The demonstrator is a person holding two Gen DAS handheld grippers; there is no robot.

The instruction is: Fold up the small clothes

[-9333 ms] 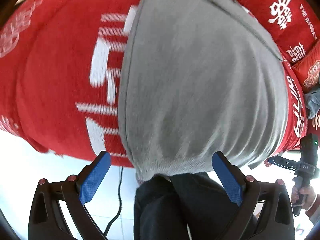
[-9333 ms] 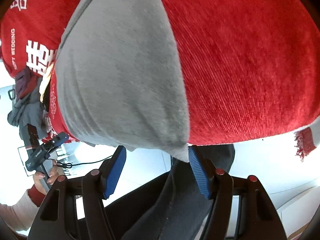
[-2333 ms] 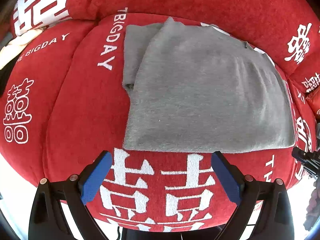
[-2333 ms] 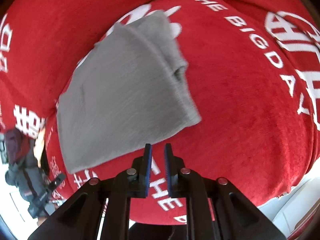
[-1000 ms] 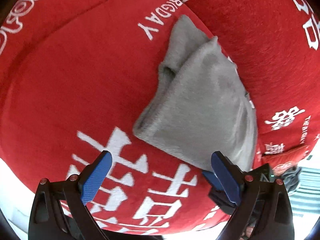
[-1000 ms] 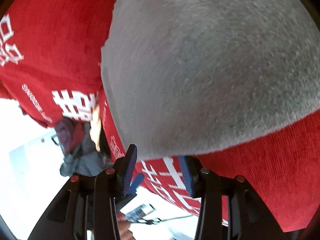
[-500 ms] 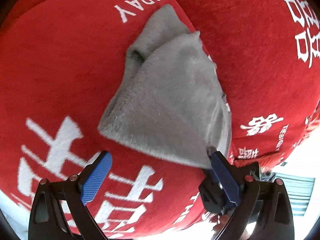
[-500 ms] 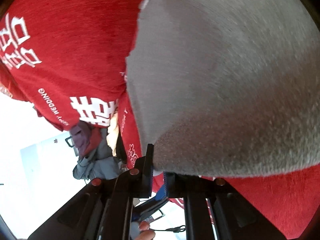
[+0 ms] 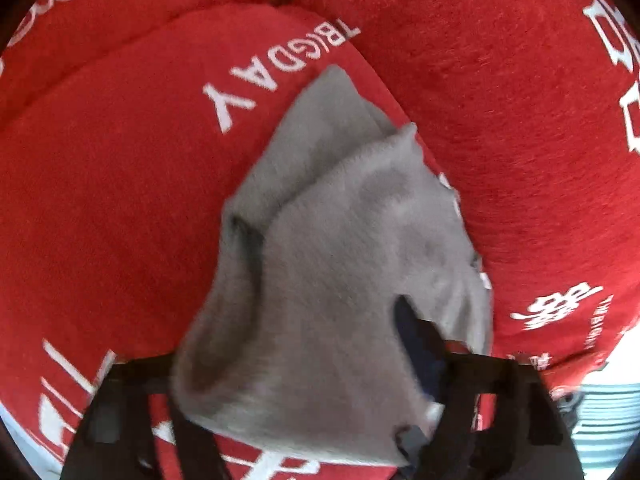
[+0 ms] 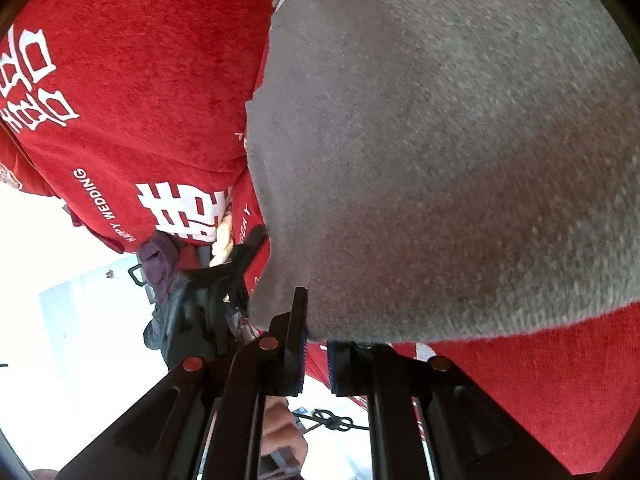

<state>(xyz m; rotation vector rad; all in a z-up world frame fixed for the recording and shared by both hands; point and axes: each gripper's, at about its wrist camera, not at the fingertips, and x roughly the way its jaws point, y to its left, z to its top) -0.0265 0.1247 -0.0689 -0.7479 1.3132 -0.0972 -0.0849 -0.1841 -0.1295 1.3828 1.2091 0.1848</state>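
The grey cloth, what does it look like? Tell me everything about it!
The grey cloth is soft and fuzzy, folded over so one layer peeks out at the far corner. It lies on the red cover with white letters. The right claw pinches its near edge, and that edge drapes over the left claw.

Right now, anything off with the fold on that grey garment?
Yes. The grey garment is folded unevenly: at its far end an under layer sticks out past the top layer, and a pocket gapes along one edge. Its near edge is draped over the left tongs. The right tongs pinch another edge.
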